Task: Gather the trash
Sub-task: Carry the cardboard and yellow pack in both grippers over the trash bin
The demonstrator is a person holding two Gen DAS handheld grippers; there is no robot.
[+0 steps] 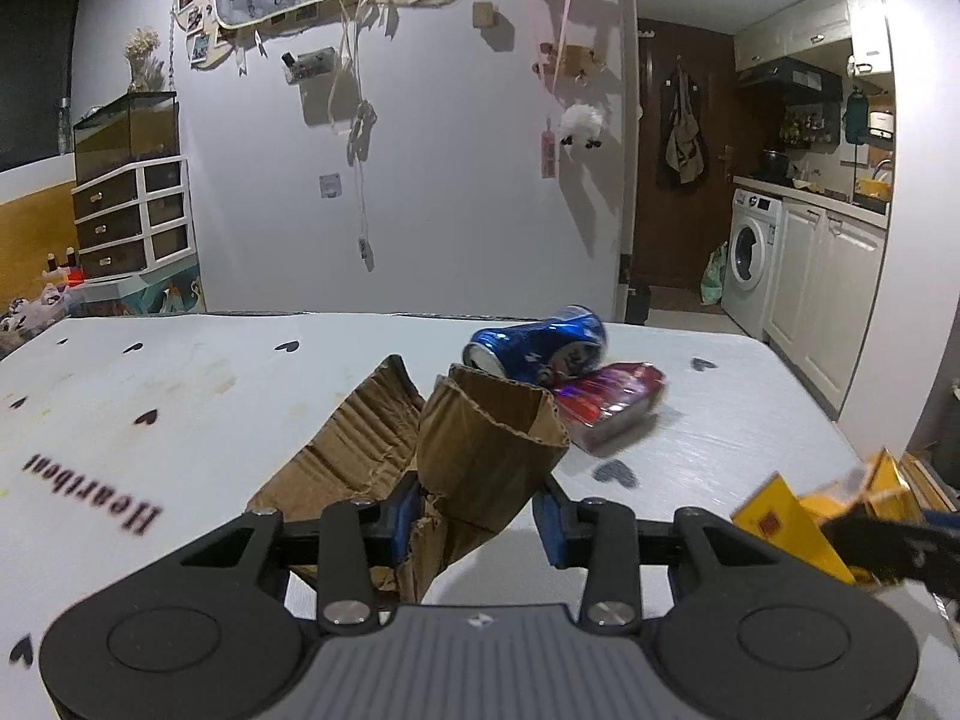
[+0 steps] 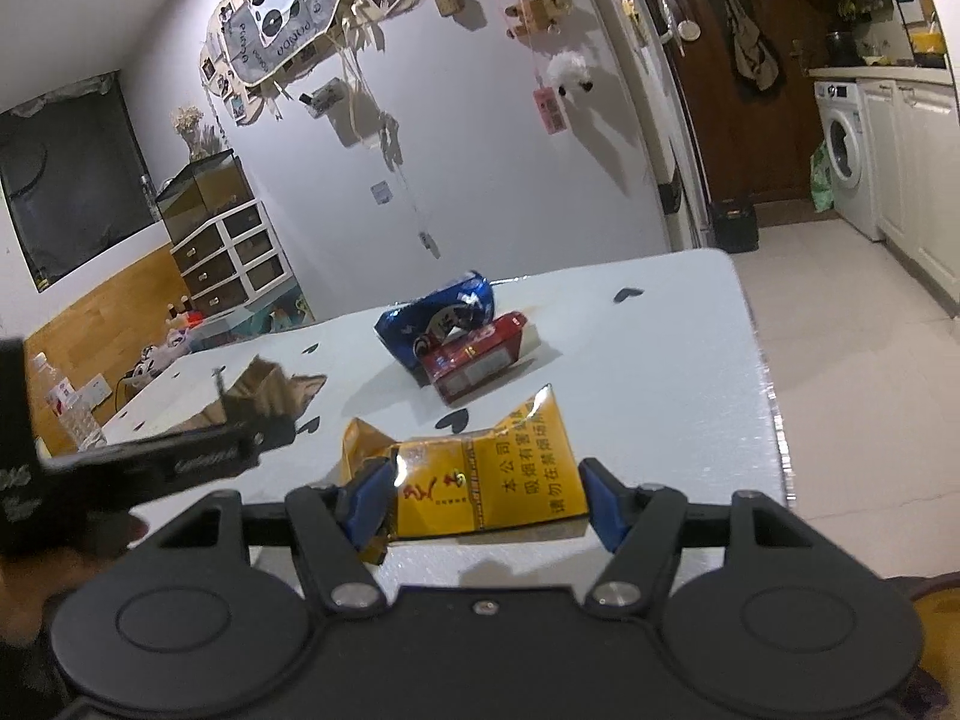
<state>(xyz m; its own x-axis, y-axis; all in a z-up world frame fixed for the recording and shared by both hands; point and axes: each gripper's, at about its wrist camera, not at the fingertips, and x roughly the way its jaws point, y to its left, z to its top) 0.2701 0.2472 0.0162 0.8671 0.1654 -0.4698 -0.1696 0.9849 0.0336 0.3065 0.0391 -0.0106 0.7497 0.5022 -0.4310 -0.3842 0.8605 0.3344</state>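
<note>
Trash: cardboard clamped in the left gripper, yellow packet pinched by the right gripper.
At twelve o'clock on the table, can touches red box.

Two hand-held two-finger grippers, wrist views.
Left gripper: black linkage arms, silver pivot screws, blue pads, ribbed grey housing. Right gripper: the same build, with a black housing.
</note>
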